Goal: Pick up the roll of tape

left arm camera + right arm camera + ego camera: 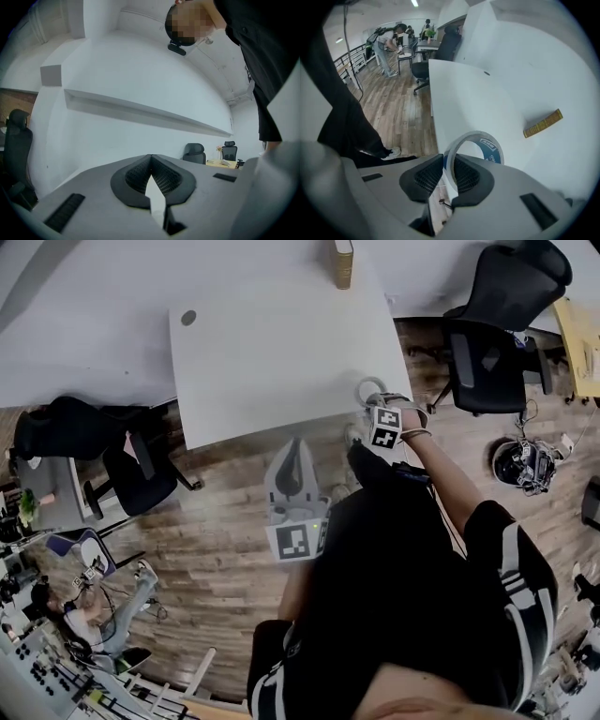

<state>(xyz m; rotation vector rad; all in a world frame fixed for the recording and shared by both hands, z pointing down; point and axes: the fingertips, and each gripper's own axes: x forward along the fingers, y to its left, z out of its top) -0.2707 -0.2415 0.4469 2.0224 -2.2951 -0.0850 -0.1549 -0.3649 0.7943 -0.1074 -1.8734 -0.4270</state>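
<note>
The roll of tape (490,146) stands on its edge between the jaws of the right gripper (449,164). The jaws are clenched on the wall of the ring: one pad is inside the hole and the other is outside, so the grip is on one thin side of the roll only. The roll is over the near corner of the white counter (464,93), close to the edge where the wooden floor (401,112) begins. It seems to be slightly above the surface, but I cannot tell for sure that it is free of it. The gripper points steeply down at it.

The left gripper (151,161) has its jaws pressed together with nothing between them. It is held level in front of the person's body, away from the counter, and it takes no part in the grasp.

Farther on the counter a yellow-brown book (542,123) lies well apart from the roll. Black office chairs (497,343) stand around.

In my judgement the grasp is made and the lifting step is in hand. The next move calls for a straight raise with a steady wrist, because a ring held by one wall can swing or slip if the gripper tilts.
</note>
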